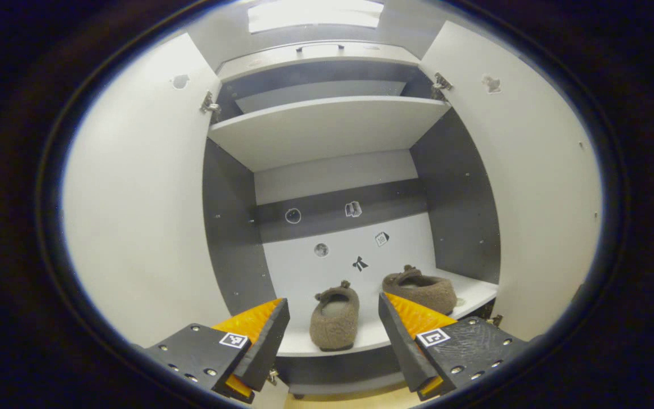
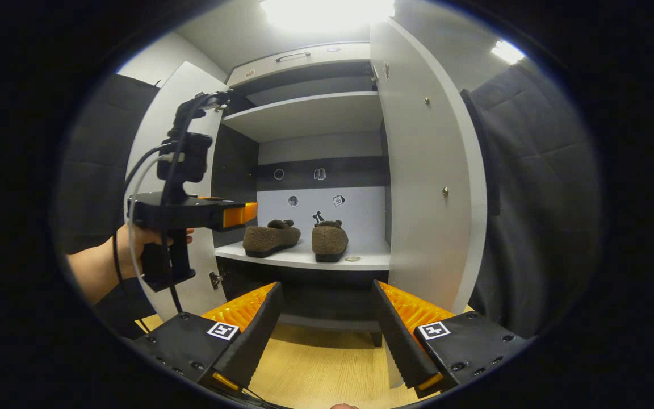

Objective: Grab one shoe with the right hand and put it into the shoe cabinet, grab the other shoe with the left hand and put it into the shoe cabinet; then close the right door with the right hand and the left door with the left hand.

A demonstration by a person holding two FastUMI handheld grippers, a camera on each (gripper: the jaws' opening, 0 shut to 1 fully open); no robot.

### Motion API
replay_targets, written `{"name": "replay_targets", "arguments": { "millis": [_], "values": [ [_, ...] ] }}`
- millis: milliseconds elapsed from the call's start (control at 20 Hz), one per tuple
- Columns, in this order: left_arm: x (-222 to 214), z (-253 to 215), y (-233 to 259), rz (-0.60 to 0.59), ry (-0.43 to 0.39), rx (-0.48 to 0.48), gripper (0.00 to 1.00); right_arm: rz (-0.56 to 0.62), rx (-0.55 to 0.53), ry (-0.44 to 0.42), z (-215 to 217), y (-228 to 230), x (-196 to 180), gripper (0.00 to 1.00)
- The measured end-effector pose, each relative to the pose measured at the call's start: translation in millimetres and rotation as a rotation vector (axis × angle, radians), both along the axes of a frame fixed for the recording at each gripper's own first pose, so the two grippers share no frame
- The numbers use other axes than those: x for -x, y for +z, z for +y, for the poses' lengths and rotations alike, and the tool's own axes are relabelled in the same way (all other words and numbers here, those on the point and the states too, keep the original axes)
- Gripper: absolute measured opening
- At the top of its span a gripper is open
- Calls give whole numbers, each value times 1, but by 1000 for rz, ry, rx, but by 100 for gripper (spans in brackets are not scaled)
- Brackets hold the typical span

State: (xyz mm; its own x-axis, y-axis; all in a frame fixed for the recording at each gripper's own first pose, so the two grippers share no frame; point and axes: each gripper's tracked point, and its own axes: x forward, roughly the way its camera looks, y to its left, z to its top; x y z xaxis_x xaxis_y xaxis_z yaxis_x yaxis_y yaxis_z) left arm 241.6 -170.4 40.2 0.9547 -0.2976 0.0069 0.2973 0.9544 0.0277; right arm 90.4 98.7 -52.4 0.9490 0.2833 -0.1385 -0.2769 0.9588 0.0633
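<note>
Shoes [image 2: 296,238] sit side by side on the cabinet shelf [image 2: 304,258], both grippers spread wide and empty, so the right gripper [image 2: 327,329] should probably push the right door [image 2: 423,187] squarely.

Both fuzzy brown shoes [image 1: 381,304] sit on the cabinet's lower shelf [image 1: 477,295] around 6 o'clock, doors [image 1: 139,210] open, left gripper [image 1: 334,335] spread empty.

You have two brown fleece slippers on the lower shelf: one [image 1: 335,318] on the left, one [image 1: 422,289] on the right. You have two cabinet doors, left door [image 1: 145,216] and right door [image 1: 537,193]. You count two shelves and five stickers on the back panel.
</note>
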Motion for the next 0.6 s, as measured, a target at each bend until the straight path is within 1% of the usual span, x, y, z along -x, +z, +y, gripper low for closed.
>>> {"name": "replay_targets", "arguments": {
  "millis": [150, 200, 300, 350, 400, 450, 550, 600],
  "values": [
    [36, 12, -1, 13, -3, 20, 91, -22, 4, 8, 0, 10, 10, 98],
    [45, 16, -1, 16, -2, 26, 99, -25, 4, 11, 0, 13, 13, 99],
    [66, 25, -3, 22, 2, 38, 99, -31, 2, 11, -1, 18, 19, 98],
    [76, 30, -4, 27, 5, 43, 91, -34, -1, 11, -2, 20, 22, 98],
    [86, 35, -4, 31, 8, 48, 91, -36, -4, 10, -3, 23, 24, 98],
    [95, 40, -5, 36, 12, 54, 99, -39, -7, 9, -3, 25, 27, 98],
    [112, 50, -8, 47, 17, 63, 99, -45, -10, 6, -5, 29, 32, 98],
    [121, 53, -11, 49, 21, 63, 91, -47, -13, 5, -6, 30, 33, 98]
  ]
}}
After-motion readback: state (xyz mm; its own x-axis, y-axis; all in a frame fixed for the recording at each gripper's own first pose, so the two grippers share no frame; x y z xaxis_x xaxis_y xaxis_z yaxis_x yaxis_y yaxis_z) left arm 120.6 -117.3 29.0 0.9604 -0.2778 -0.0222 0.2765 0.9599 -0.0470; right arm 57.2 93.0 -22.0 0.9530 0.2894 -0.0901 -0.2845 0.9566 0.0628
